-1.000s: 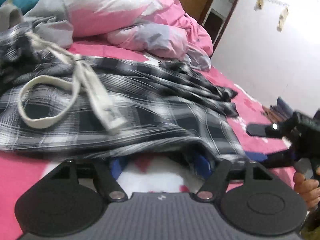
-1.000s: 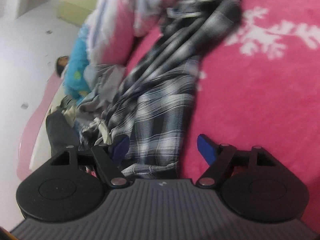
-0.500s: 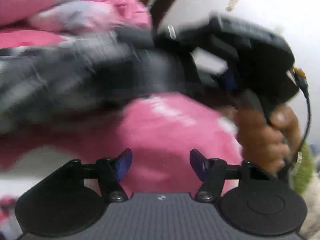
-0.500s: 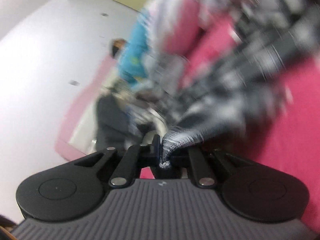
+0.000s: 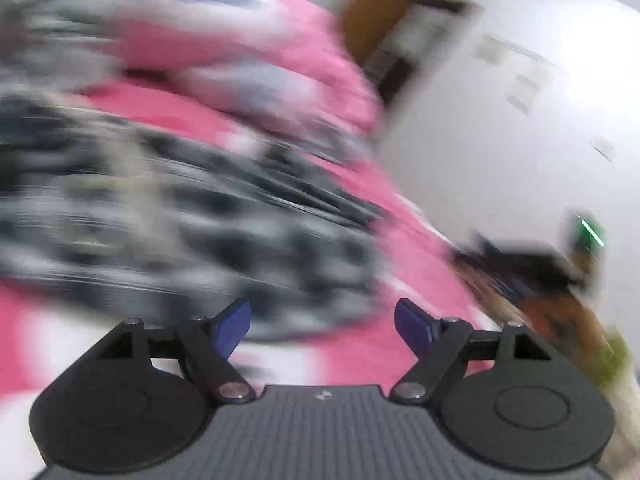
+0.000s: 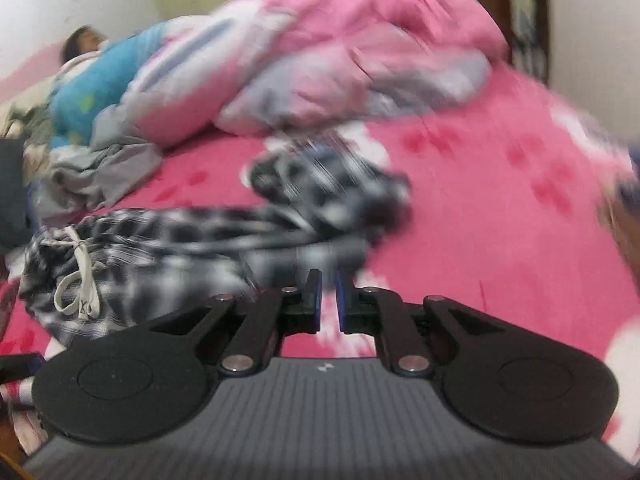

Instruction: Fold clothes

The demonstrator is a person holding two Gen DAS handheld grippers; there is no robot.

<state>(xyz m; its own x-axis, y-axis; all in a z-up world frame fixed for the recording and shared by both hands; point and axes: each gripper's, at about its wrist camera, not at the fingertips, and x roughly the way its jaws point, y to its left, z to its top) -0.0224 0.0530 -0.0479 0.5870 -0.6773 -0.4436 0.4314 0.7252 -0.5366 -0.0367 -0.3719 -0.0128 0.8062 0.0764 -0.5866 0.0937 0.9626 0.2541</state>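
Black-and-white plaid trousers (image 6: pixel 168 248) with a white drawstring (image 6: pixel 80 280) lie bunched on the pink bedspread (image 6: pixel 500 200). My right gripper (image 6: pixel 328 300) has its jaws almost together, and a blurred strip of the plaid cloth runs straight up to its tips, so it looks shut on the trousers' edge. In the left wrist view the trousers (image 5: pixel 180 216) are a smeared dark patch ahead. My left gripper (image 5: pixel 322 324) hovers just in front of them. Its jaws are opening, and only bedspread shows between the blue pads (image 5: pixel 232 320).
A crumpled pink and grey quilt (image 6: pixel 340 52) fills the far side of the bed. A person in a blue top (image 6: pixel 100 76) lies at the far left beside grey clothes (image 6: pixel 92 168). A wooden door frame (image 5: pixel 384 28) and a white wall stand to the right.
My right gripper went from wide open to shut on the plaid cloth and rose, turning toward the quilt. My left gripper came off the trousers and swung fast, so its view is now smeared.
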